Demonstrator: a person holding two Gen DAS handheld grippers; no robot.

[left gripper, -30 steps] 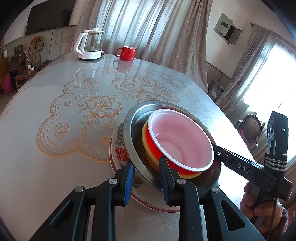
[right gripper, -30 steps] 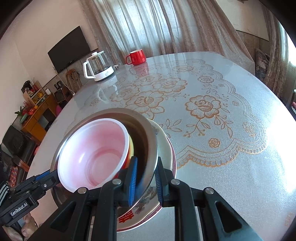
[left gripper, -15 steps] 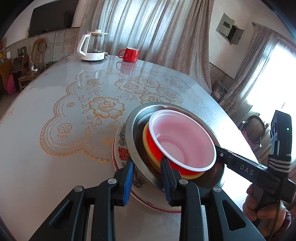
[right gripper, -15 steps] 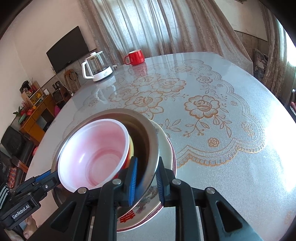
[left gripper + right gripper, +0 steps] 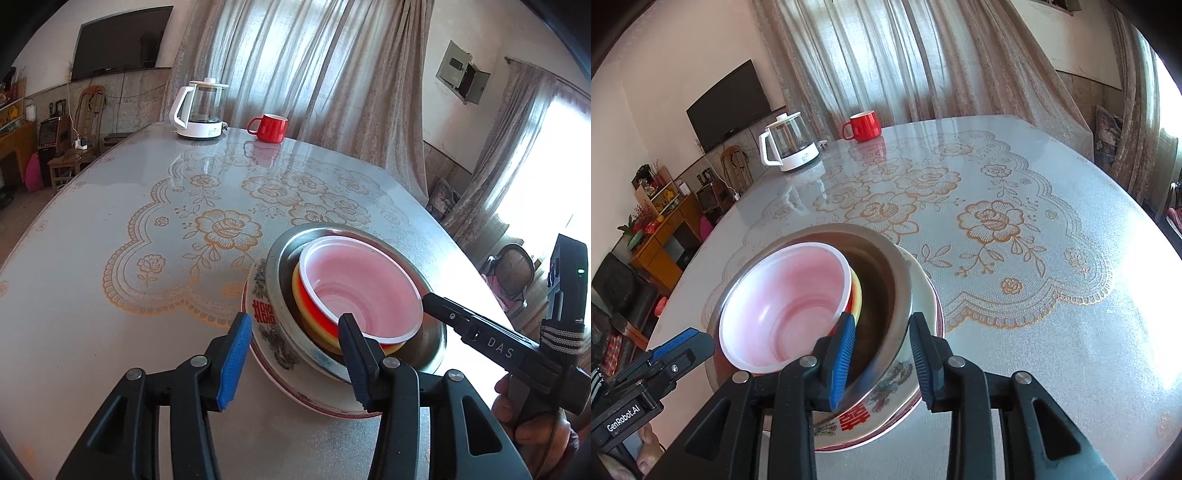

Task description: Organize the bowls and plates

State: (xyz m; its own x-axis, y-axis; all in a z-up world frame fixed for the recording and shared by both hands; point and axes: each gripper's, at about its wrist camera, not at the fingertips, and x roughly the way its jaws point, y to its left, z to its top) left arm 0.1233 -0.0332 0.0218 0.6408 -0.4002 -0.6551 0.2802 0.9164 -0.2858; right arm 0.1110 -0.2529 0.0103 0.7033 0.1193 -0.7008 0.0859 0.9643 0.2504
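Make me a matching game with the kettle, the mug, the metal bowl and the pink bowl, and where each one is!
Things:
1. kettle
2. mug
3. metal bowl
4. pink bowl

Places:
A. on the flowered plate
B. top of the stack
C. far table edge, beside the kettle
D. far table edge, nearest the TV

Pairs: 1-D, 2-C, 3-A, 4-B

- The plate lies on the table, near its close edge.
- In the metal bowl, which sits on the plate, smaller bowls nest; the plastic bowl is topmost.
- Far behind the plate stand the kettle and, to its right, the mug.
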